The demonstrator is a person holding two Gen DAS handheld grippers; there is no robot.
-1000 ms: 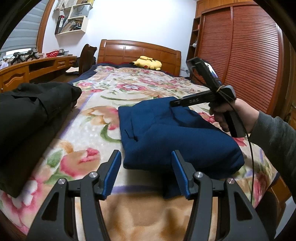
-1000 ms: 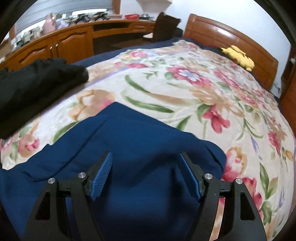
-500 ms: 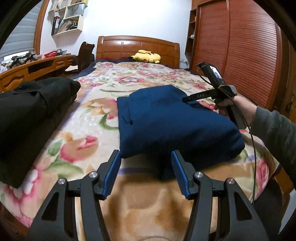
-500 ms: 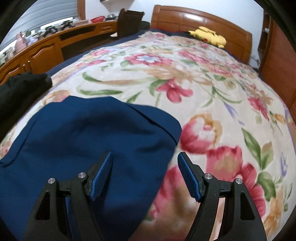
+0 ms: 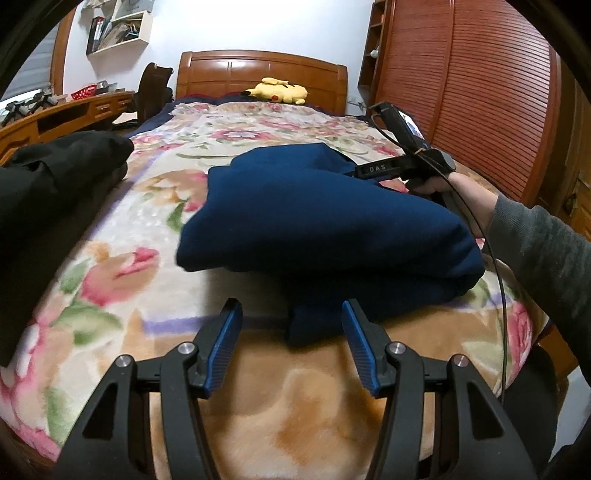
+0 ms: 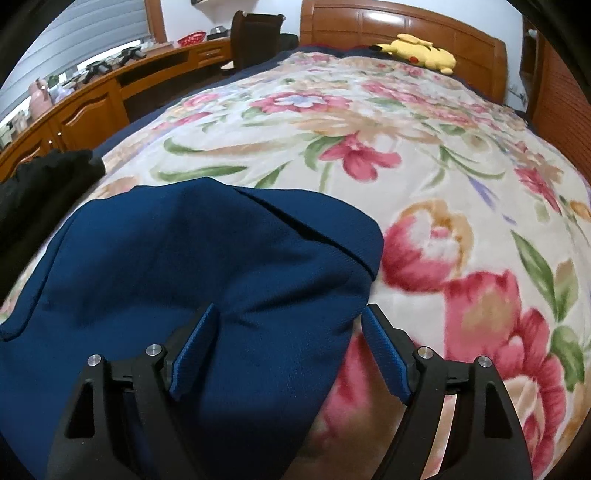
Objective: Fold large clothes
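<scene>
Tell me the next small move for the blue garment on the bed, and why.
Probably bring the left tool forward to the small flap of the blue garment poking out at its near edge and tuck it under. The bundle looks folded and rests on the floral blanket; both tools are open and empty, and the right tool's jaws have just been opening over the cloth.

The only readable text is "DAS", in pale capitals on the black side of the right tongs [image 5: 373, 169], seen from the left wrist view. The spines of the books [image 5: 96, 35] on the wall shelf are too small to read.
</scene>
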